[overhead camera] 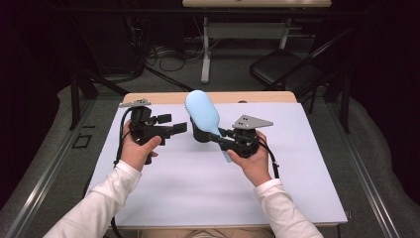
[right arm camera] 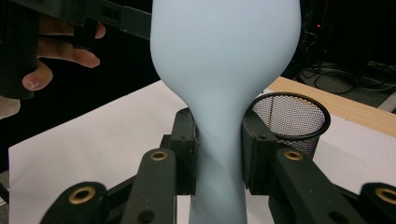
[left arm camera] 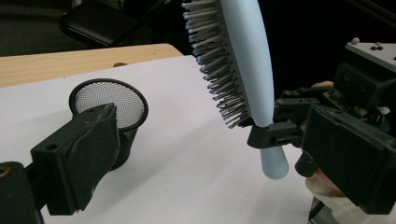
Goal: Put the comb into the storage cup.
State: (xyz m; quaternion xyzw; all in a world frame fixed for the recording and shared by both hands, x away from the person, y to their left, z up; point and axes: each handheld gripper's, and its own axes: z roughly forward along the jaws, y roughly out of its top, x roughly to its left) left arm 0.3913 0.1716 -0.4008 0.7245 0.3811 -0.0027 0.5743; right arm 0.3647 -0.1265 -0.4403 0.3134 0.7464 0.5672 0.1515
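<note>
The hairbrush (overhead camera: 203, 113) is pale blue, with a broad oval head that narrows into a rounded handle. It is held clear of the white tabletop (overhead camera: 198, 188), tilted with its head up and away from the person and its handle end pointing down. Its smooth back faces the right-hand side, and grey bristles with small rounded tips stand in rows on the opposite face (left arm camera: 212, 70). The right tongs (overhead camera: 218, 135) clamp the neck where the head meets the handle (right arm camera: 219, 154).
</note>
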